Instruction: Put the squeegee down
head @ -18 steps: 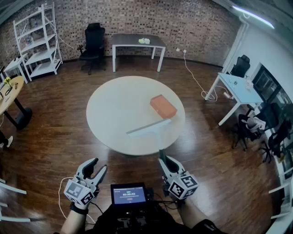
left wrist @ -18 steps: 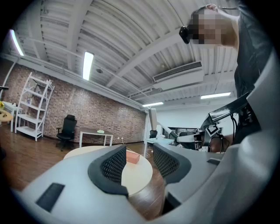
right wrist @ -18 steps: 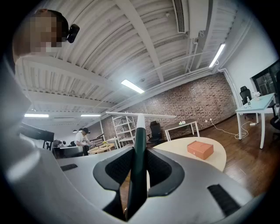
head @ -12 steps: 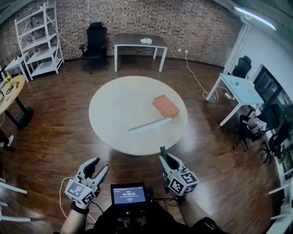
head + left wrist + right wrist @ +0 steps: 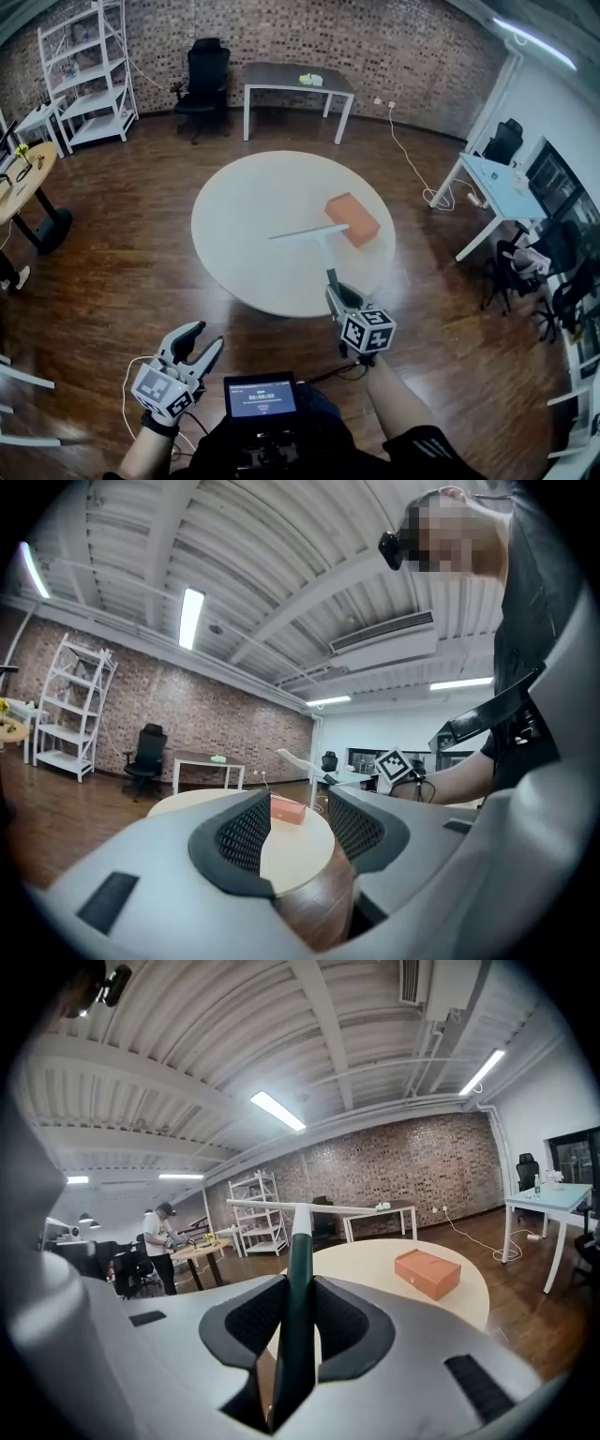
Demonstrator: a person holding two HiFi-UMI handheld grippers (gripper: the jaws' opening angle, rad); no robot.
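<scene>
I count two tools, one round table [image 5: 234, 272], one squeegee and one box.

The left tool [image 5: 203, 337] hangs low, short of the table, over the floor. Its jaws stand apart with nothing between them; through the gap I see only the table top and the box beyond. The squeegee [image 5: 319, 246] is up in the right tool [image 5: 333, 292], which is clenched on the dark handle. The handle runs forward from the jaws past the near rim. The pale blade lies crosswise at its far end, over the table's middle, and has not been set down. Its right end comes just beside the orange box [image 5: 352, 218], which lies flat on the table's right half.

Around the room, a white shelf [image 5: 89, 75] stands far left, then a black chair [image 5: 206, 75] and a grey table [image 5: 295, 84] along the brick wall. White desks and more chairs crowd the right side. A small screen [image 5: 261, 397] sits at my chest between the tools.

The open top lies left of the blade. The box closes off the right. Wood floor [image 5: 122, 244] rings the table all round, widest on the left.
</scene>
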